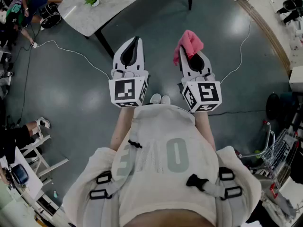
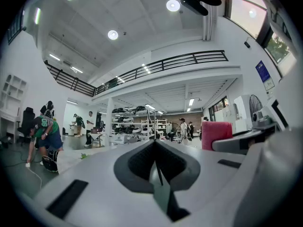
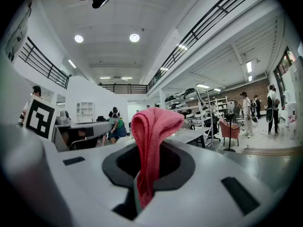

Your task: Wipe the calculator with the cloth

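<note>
My right gripper (image 1: 193, 59) is clamped on the pink cloth (image 1: 188, 44), which sticks up out of its jaws. My left gripper (image 1: 132, 48) is closed on nothing. Both point level above the floor (image 1: 71, 93) (the table (image 1: 109, 4) lies ahead). No calculator shows in any view, so I judge the wiping is all still to do.
</note>
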Tool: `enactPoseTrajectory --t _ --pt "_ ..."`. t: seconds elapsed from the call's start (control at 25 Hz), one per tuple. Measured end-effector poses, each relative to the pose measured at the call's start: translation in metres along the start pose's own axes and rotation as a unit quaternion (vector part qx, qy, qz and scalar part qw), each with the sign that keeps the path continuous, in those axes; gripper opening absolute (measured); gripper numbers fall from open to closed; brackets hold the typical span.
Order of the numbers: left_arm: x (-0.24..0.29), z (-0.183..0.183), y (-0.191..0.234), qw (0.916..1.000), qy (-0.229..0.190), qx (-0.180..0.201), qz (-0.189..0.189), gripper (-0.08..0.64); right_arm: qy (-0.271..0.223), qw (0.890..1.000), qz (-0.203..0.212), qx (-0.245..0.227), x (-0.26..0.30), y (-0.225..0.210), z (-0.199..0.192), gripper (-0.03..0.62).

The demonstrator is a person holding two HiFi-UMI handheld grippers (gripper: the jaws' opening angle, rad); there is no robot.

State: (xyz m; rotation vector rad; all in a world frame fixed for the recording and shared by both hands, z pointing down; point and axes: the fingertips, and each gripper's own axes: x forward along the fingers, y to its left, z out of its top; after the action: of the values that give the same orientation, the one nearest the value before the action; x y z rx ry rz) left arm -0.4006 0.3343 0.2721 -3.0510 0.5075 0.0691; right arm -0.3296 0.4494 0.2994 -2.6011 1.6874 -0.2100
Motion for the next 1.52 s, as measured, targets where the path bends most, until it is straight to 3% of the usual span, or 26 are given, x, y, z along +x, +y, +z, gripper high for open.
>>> enactPoseTrajectory --t 0.2,0.52,0.76,1.0,1.52 --pt "0.004 0.000 0.002 0.9997 -0.007 -0.023 0.003 0.018 0.015 1.000 0.011 -0.020 0.004 -0.001 -0.007 0.052" --pt "0.008 -0.012 0.012 0.9995 -0.006 -0.015 0.026 0.018 0.026 0.999 0.037 -0.011 0.017 -0.002 -0.024 0.049" --pt "0.058 -0.026 0.039 0.9994 -0.015 0.001 0.030 0.018 0.015 0.999 0.031 -0.013 0.056 -0.030 -0.027 0.048" --pt "0.133 -0.035 0.069 0.9992 -0.012 -0.009 0.036 0.018 0.015 0.999 0.029 -0.023 0.132 -0.070 -0.015 0.048" --pt "0.347 -0.052 0.161 0.9983 -0.005 -0.057 0.012 0.018 0.042 0.998 0.034 -0.014 0.370 -0.136 0.029 0.048"
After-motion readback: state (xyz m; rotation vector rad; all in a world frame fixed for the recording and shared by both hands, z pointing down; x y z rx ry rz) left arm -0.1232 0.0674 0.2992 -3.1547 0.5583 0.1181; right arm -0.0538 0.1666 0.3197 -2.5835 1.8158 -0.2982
